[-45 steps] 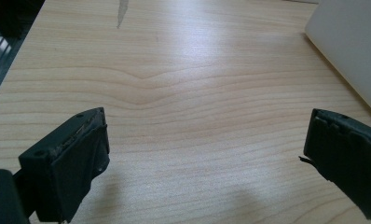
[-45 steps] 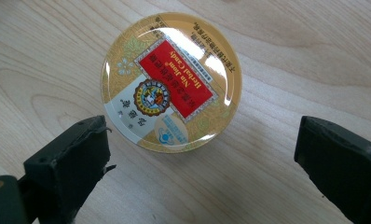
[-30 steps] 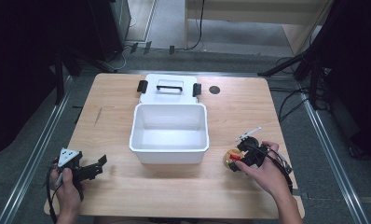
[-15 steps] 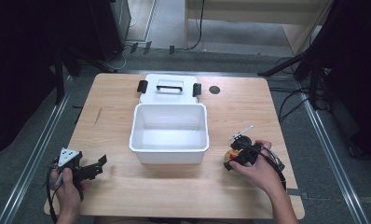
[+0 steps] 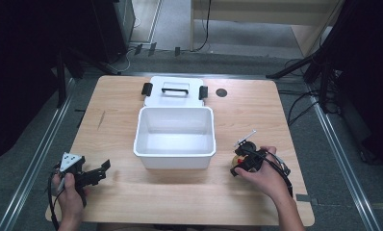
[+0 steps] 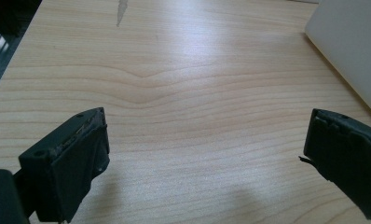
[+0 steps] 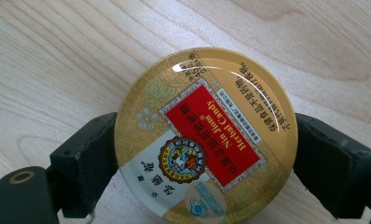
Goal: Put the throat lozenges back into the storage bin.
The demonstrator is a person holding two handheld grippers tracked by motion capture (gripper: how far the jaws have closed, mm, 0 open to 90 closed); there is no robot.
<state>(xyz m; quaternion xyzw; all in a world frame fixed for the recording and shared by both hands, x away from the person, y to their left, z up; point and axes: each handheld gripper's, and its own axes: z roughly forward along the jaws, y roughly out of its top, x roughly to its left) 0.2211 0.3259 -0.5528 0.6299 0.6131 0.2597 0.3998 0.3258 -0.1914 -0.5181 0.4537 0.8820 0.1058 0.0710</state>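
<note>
Round candy tin (image 7: 204, 135) between right gripper (image 7: 204, 161) jaws, touching both

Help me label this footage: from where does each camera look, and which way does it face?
High view: above the person's side, looking forward and down on the table; both hands and the left gripper show.
Left gripper view: rides that gripper, looking along open jaws over bare wood at the white bin.
Right gripper view: looks down on the candy tin between the right gripper jaws.
Shared: tin and bin appear from above too.
</note>
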